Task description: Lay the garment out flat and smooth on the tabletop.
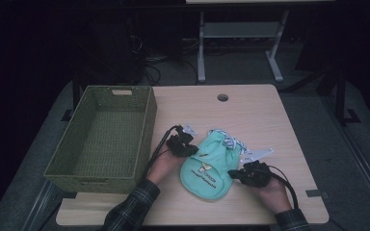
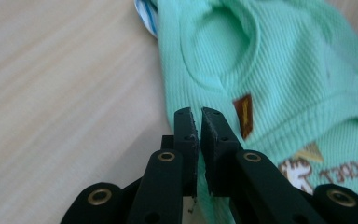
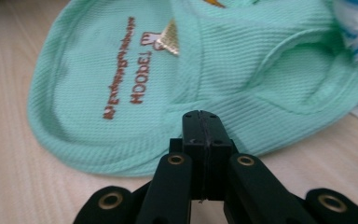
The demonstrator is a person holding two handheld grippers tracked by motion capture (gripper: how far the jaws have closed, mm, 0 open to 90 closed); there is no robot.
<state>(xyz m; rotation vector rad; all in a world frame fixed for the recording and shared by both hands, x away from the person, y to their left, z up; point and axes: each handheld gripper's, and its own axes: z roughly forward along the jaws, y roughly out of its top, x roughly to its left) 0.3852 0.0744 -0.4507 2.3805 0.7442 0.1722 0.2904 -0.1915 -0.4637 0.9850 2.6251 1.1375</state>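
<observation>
Sitting at the far left of the table [image 1: 250, 103]: a green woven basket [image 1: 103, 137]. Just right of it, hovering low at the garment's left edge, the left gripper [image 1: 189, 147], jaws nearly pressed together with a thin slit between them and, in the left gripper view, a sliver of mint fabric seemingly caught at their base; grasping or not, cannot tell. Lying flat at the table's middle, the mint green garment [image 1: 207, 166], long axis running from near-left to far-right, rounded hem pointing toward the near edge, neck opening pointing far-right onto a striped white cloth [image 1: 231, 143]. Resting at its right edge, the right gripper [image 1: 234, 174], jaws clenched, nothing visibly pinched.
</observation>
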